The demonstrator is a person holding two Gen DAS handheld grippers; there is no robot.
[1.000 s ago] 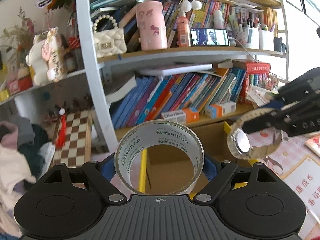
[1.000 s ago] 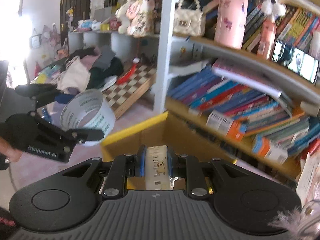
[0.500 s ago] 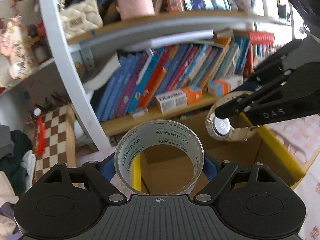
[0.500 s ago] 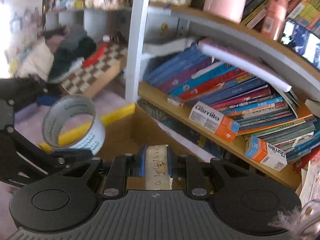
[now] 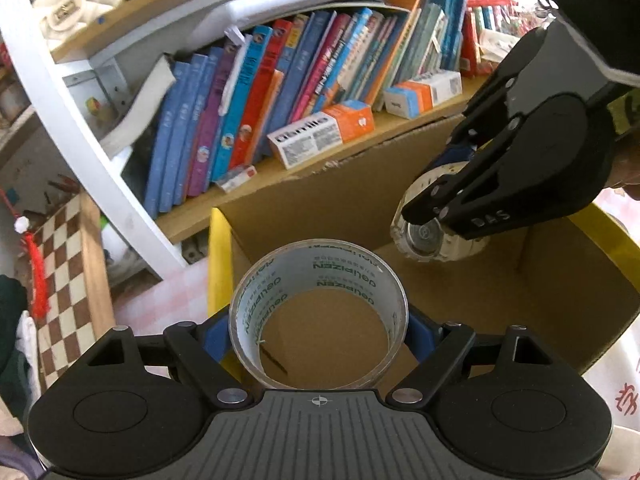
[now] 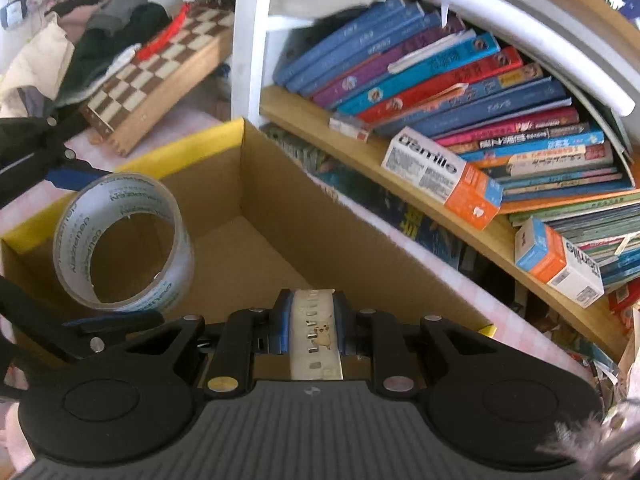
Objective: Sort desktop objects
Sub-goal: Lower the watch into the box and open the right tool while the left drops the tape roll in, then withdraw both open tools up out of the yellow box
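Left wrist view: your left gripper (image 5: 319, 328) has its fingers clamped on the tape roll (image 5: 318, 280), held over the open cardboard box (image 5: 440, 176). Your right gripper (image 5: 436, 204) sits up right, fingers pinched on the watch (image 5: 424, 240), also above the box interior. Bookshelf (image 5: 280, 92) behind the box.

Right wrist view: your right gripper (image 6: 314, 328) is closed tight on the watch (image 6: 316, 332) strap, above the cardboard box (image 6: 280, 184) floor. Tape roll (image 6: 124, 240) hangs at left between the left gripper's fingers (image 6: 76, 178), over the box's near-left corner. Chessboard (image 6: 160, 60) lies beyond the box.
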